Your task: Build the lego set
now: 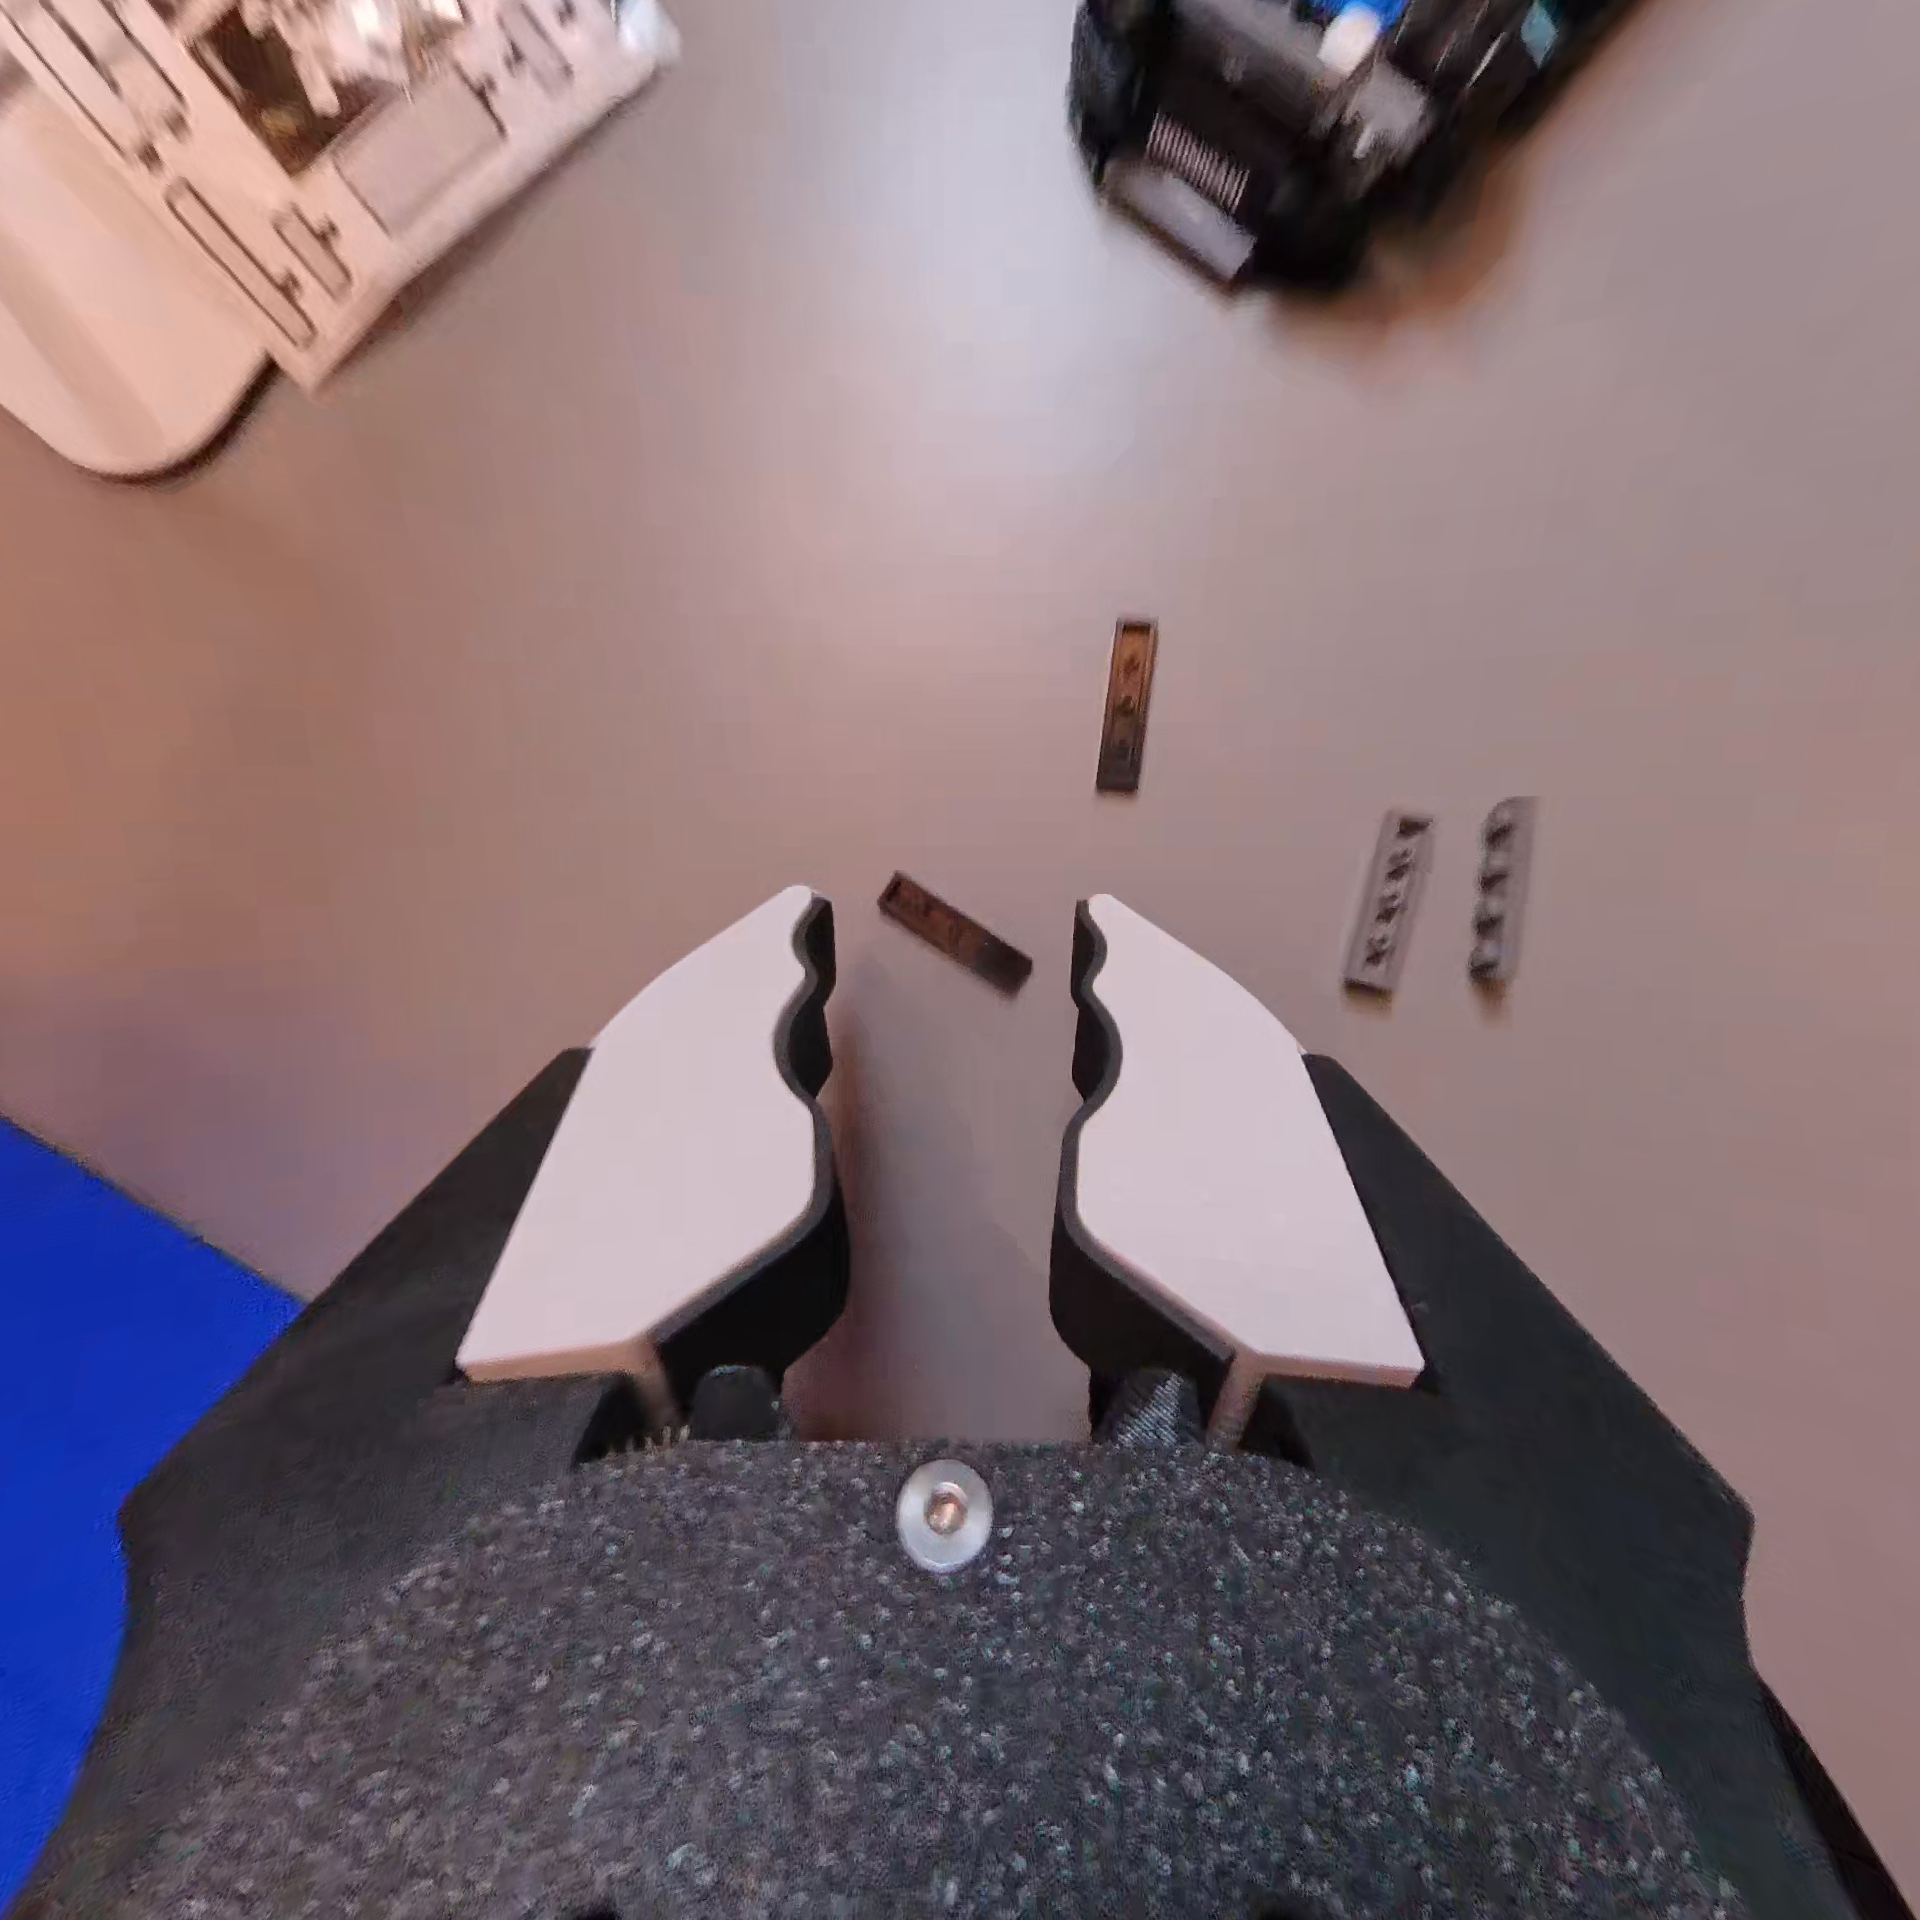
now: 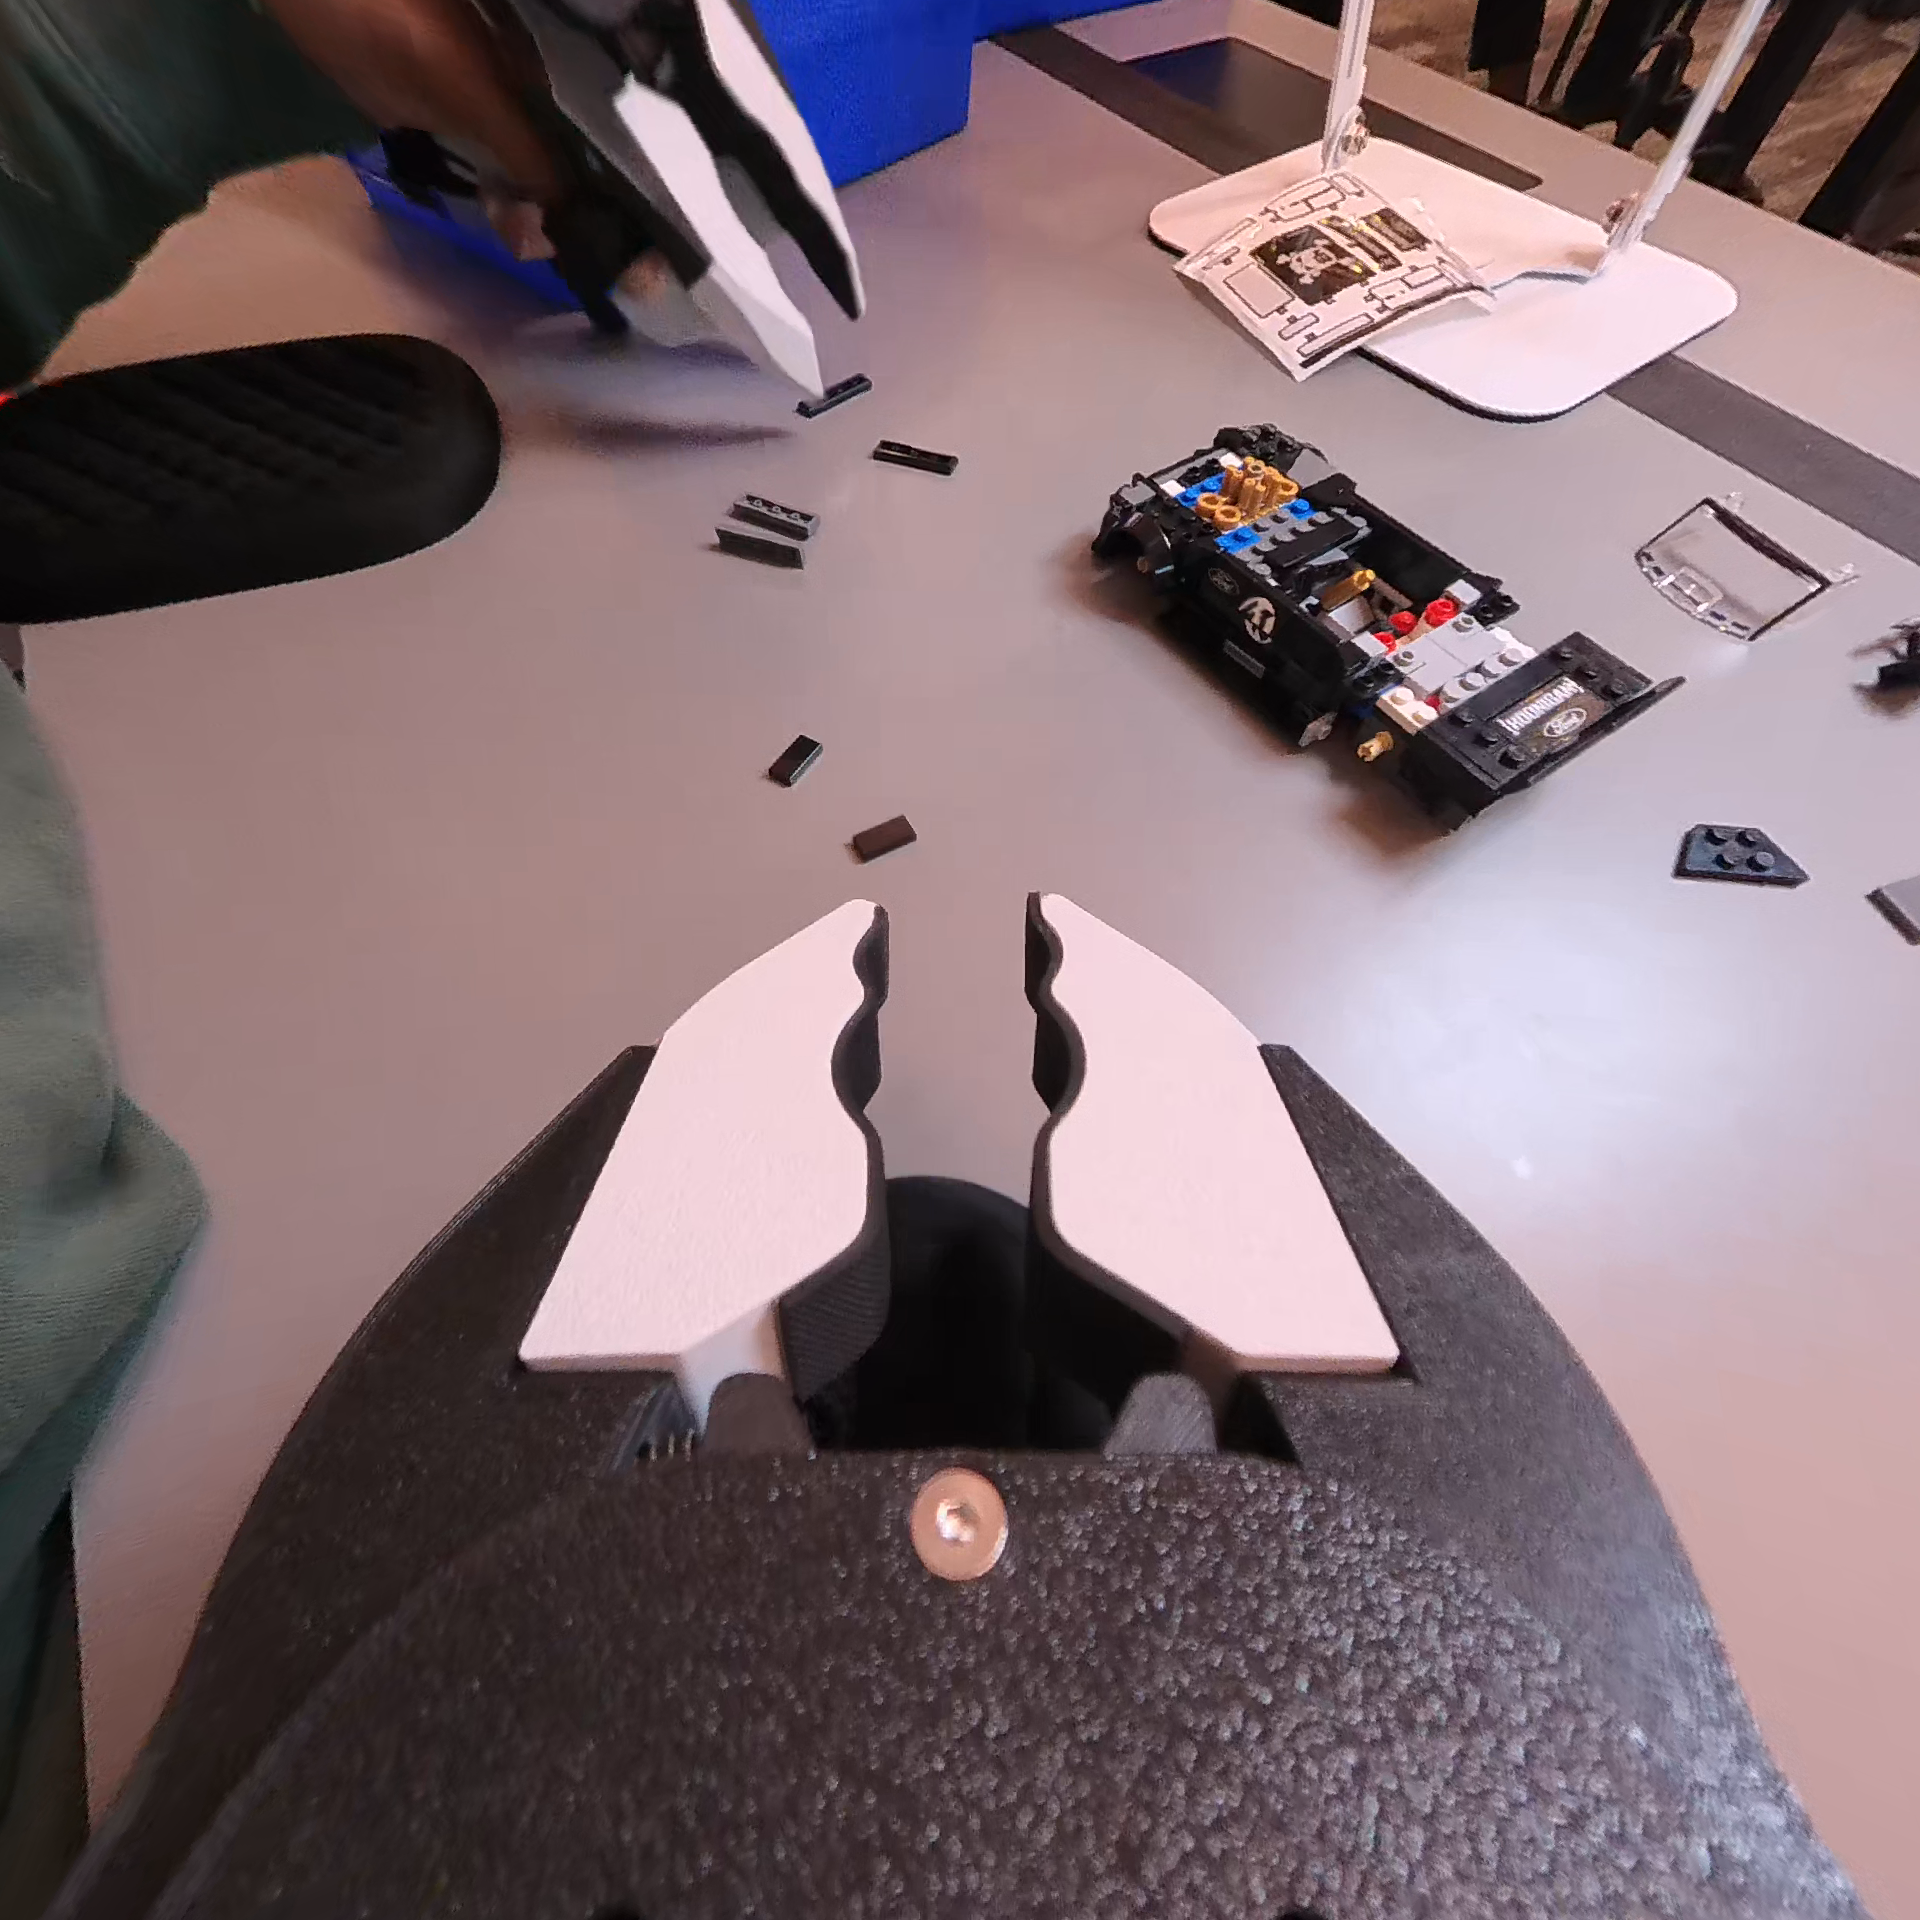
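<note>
My left gripper (image 1: 954,916) is open and hangs low over the grey table, with a thin black plate (image 1: 954,937) lying flat between its tips. The right wrist view shows the same gripper (image 2: 826,338) just above that plate (image 2: 834,397). A second black plate (image 1: 1125,707) (image 2: 914,455) lies beyond it. Two dark studded pieces (image 1: 1389,902) (image 2: 774,514) lie side by side to the right. The partly built black car (image 2: 1351,623) (image 1: 1299,125) stands further off. My right gripper (image 2: 958,909) is open and empty above the table, short of two small black tiles (image 2: 884,837).
A clear windscreen piece (image 2: 1735,571), a black wedge plate (image 2: 1740,857) and a grey piece (image 2: 1901,904) lie right of the car. A sticker sheet (image 2: 1330,260) (image 1: 312,156) rests on a white stand base (image 2: 1558,301). A blue box (image 2: 862,83) and a black padded armrest (image 2: 229,468) are at the left. The gap from one gripper's tips to the other's is roughly 30 cm. From the right gripper's tips to the grey piece (image 2: 1901,904) is close to 25 cm.
</note>
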A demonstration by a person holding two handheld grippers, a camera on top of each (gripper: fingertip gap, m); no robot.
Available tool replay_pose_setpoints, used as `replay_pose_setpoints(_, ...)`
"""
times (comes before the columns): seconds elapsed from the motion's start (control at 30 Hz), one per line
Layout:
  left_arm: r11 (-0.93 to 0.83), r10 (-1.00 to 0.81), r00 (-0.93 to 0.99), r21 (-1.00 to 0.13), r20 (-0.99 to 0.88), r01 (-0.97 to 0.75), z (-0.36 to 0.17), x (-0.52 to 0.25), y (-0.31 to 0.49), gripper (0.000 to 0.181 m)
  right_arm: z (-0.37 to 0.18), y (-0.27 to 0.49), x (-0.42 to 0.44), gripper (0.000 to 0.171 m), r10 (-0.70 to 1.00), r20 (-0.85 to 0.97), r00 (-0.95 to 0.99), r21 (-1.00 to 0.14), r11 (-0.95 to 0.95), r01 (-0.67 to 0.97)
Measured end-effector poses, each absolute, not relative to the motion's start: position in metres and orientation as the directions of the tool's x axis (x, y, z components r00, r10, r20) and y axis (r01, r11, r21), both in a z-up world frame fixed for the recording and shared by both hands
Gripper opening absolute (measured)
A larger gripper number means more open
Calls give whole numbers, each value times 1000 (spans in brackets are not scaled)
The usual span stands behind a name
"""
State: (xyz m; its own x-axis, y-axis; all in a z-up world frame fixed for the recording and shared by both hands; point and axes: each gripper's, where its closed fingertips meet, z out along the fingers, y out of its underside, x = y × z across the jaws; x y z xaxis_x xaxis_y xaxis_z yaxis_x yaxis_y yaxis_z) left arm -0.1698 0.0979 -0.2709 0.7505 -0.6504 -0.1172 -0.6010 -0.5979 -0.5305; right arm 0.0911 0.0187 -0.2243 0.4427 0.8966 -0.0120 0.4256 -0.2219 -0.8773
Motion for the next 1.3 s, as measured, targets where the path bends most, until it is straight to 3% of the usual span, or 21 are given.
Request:
replay_pose_setpoints(0.17, -672, -595, 804, -543, -8, -503, -283, -170, 97, 33, -223, 16, 89, 25, 902, -14, 432, -875, -220, 432)
replay_pose_setpoints(0.33, -679, -579, 815, -552, -1, -483, -284, -171, 94, 9, -225, 14, 90, 25, 902, -14, 432, -871, -224, 438)
replay_pose_setpoints(0.5, -611, -638, 770, -606, -3, -509, -278, -161, 89, 8, -219, 10, 78, 25, 919, -19, 395, -878, -204, 433)
replay_pose_setpoints(0.63, -444, -790, 542, -876, 286, -185, -197, -87, 63, 8, -198, 3, 45, 25, 946, -60, 320, -913, -181, 365)
replay_pose_setpoints(0.7, -380, -858, 364, -924, 363, 25, -152, -55, 43, 8, -173, 1, 22, 25, 946, -145, 290, -952, -213, 221)
replay_pose_setpoints(0.87, -375, -914, 48, -883, 404, 283, -106, -16, 4, 8, -112, 2, -2, 24, 904, -407, 131, -910, -388, -144)
replay_pose_setpoints(1.1, -382, -921, -31, -884, 389, 268, -107, -4, -15, 8, -101, -10, -11, 7, 905, -420, 67, -899, -405, -168)
replay_pose_setpoints(1.3, -386, -920, -44, -883, 389, 266, -109, -5, -19, 8, -100, -18, -15, 11, 907, -422, 14, -903, -418, -100)
